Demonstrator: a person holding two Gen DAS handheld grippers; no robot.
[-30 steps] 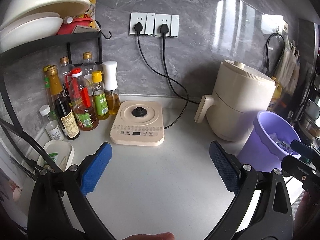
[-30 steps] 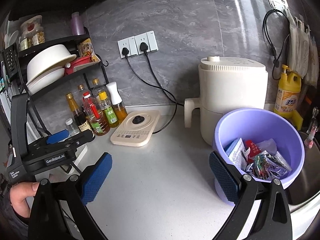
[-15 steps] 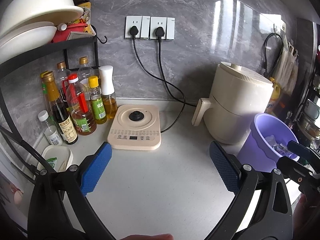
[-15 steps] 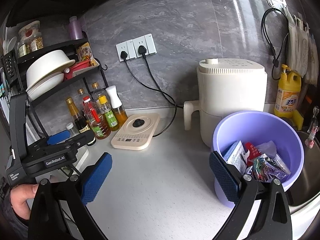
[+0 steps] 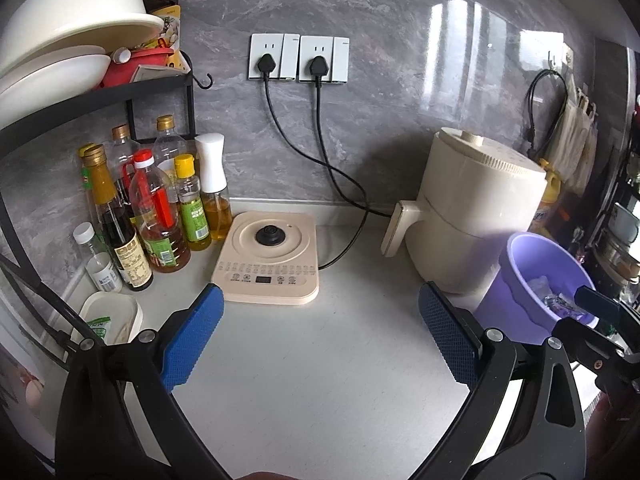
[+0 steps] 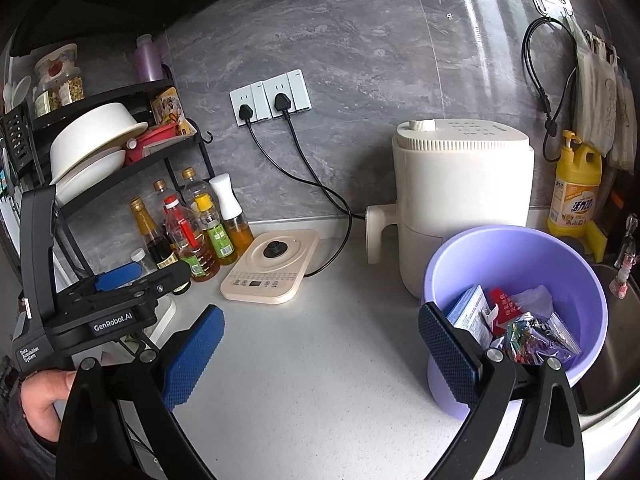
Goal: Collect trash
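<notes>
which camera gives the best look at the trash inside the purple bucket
The right wrist view. It looks down into the bucket, showing the wrappers piled inside. In the left wrist view the bucket sits at the far right edge, and only a bit of the wrappers shows past the rim.

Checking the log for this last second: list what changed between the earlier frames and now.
Little changed. Both cameras drifted slightly: in the left wrist view the kettle base and bottles slid right and lower; in the right wrist view the purple bin sits a bit lower. Nothing was grasped or released. The left gripper and right gripper remain open and empty, the wrappers still in the bin.
</notes>
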